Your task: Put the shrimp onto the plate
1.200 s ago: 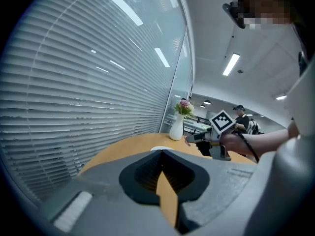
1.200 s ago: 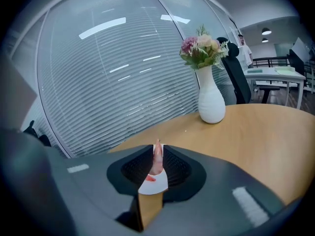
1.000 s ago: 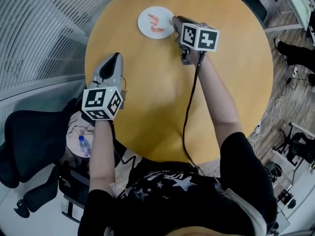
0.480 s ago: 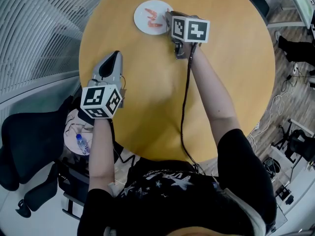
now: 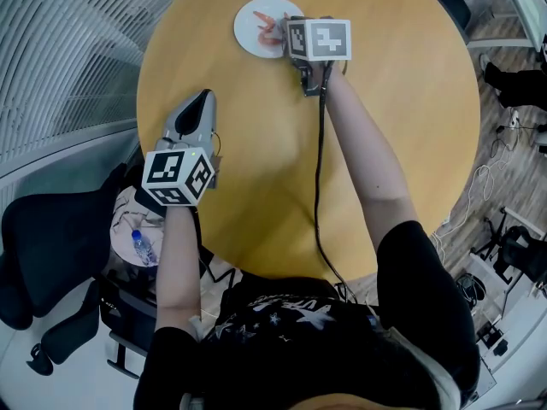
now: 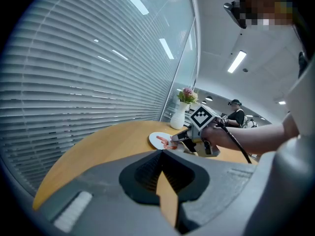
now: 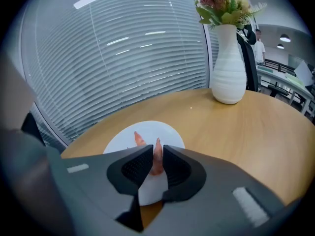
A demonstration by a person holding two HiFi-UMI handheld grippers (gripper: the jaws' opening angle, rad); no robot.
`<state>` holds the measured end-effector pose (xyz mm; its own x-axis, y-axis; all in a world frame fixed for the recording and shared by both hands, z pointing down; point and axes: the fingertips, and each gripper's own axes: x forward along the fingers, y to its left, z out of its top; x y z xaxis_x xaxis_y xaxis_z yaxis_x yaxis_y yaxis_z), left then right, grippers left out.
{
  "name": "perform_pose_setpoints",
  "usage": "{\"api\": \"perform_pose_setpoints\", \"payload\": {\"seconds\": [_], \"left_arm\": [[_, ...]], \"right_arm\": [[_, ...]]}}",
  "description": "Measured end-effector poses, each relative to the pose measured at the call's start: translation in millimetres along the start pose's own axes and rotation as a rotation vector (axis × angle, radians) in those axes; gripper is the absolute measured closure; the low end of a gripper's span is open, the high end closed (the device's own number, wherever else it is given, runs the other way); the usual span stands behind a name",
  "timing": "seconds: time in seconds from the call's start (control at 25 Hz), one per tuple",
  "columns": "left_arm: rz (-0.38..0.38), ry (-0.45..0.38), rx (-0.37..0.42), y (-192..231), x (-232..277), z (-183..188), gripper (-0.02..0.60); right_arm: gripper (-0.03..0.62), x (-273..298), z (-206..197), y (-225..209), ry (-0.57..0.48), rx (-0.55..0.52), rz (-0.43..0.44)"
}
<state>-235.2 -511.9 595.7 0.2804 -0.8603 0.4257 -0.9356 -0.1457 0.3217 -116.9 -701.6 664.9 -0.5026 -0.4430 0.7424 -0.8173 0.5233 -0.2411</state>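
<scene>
The right tongs, narrowly parted, clamp a shrimp over the white plate; the left tongs sit closed, empty.

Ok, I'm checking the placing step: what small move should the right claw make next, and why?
Probably lower the right claw slightly and open it. It pinches a shrimp over the white plate, where a second shrimp already lies, so letting go there should land it on the plate.
</scene>
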Motion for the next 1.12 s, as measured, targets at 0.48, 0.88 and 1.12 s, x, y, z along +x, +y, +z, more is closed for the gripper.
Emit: {"api": "perform_pose_setpoints", "payload": {"seconds": [0.48,0.88,1.12], "left_arm": [[0.006,0.002,-0.008,1,-10,-3,0.578],[0.021,-0.03,-0.01,2,-26,13,0.578],[0.021,-0.043,-0.018,-9,-49,18,0.579]], "right_arm": [[0.517,5,0,2,0.038,-0.006,-0.026],[0.484,-22,5,5,0.012,0.022,-0.008],[0.488,-60,7,18,-0.041,0.044,0.014]]}}
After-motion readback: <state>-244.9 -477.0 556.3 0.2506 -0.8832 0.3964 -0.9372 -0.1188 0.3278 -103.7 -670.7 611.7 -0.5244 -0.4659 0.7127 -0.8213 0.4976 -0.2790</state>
